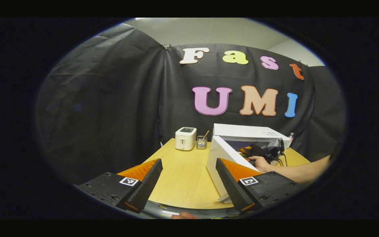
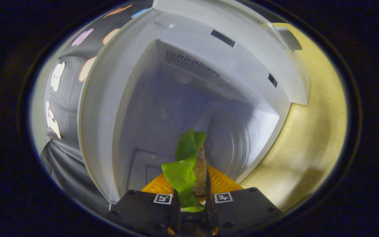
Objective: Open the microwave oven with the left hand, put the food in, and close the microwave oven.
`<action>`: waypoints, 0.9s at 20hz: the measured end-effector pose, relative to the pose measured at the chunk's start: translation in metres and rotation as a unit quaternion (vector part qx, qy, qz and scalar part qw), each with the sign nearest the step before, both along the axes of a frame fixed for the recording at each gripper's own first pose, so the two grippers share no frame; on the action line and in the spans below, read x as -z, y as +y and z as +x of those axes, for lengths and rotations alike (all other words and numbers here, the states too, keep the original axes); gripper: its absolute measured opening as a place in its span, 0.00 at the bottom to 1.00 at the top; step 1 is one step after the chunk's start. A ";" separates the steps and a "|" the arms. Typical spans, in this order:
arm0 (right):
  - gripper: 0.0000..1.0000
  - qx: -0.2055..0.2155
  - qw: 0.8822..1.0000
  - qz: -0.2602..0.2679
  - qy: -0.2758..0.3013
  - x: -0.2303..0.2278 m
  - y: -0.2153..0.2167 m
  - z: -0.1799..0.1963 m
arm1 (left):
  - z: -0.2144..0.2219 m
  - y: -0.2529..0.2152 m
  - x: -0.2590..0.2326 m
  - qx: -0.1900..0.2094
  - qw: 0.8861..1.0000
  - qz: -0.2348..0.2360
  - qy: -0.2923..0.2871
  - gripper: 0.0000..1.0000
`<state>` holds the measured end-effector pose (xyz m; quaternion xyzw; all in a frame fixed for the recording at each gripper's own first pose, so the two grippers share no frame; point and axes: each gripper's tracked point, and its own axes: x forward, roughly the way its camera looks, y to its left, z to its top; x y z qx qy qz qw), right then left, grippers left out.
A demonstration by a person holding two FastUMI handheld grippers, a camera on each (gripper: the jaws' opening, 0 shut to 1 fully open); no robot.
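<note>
A: Where was the food at that moment?

B: In the right gripper view, the right gripper (image 2: 192, 184) had its jaws clenched on a flat piece of food with a green leafy layer and a brown slice (image 2: 187, 164). It stood upright between the two fingers, held right at the mouth of the white box-shaped microwave oven (image 2: 189, 82), in front of its pale, lit cavity.

A: And the oven's door?

B: Swung open. In the left gripper view the white microwave door (image 1: 222, 158) stood out towards the camera, with the oven body behind it on the round light wooden desk (image 1: 183, 174).

A: What about the other gripper?

B: The left gripper (image 1: 189, 184) hovered above the near edge of the desk, its jaws released and spread wide with nothing between them. The door sat just beyond its right-hand finger.

A: Could you see the person?

B: A bare forearm and a hand (image 1: 261, 163) reached in from the right, holding the right gripper at the oven's opening.

A: Anything else on the desk?

B: At the far side, left of the oven, a small cream toaster (image 1: 185, 138), and just beside it a clear glass holder with sticks in it (image 1: 202, 141).
</note>
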<state>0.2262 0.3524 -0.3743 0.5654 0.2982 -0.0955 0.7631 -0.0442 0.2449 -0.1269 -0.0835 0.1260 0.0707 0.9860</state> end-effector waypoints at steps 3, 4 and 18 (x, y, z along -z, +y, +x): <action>0.31 -0.011 0.999 -0.037 -0.020 0.005 0.005 0.010 | 0.003 0.001 0.003 0.002 1.000 0.002 0.004 0.94; 0.24 -0.012 0.998 -0.047 -0.028 0.006 0.005 0.013 | 0.004 0.002 0.004 0.001 1.000 0.002 0.005 0.94; 0.90 -0.080 0.960 -0.269 -0.012 0.029 -0.013 0.020 | 0.013 0.011 0.011 0.000 1.000 -0.003 0.012 0.94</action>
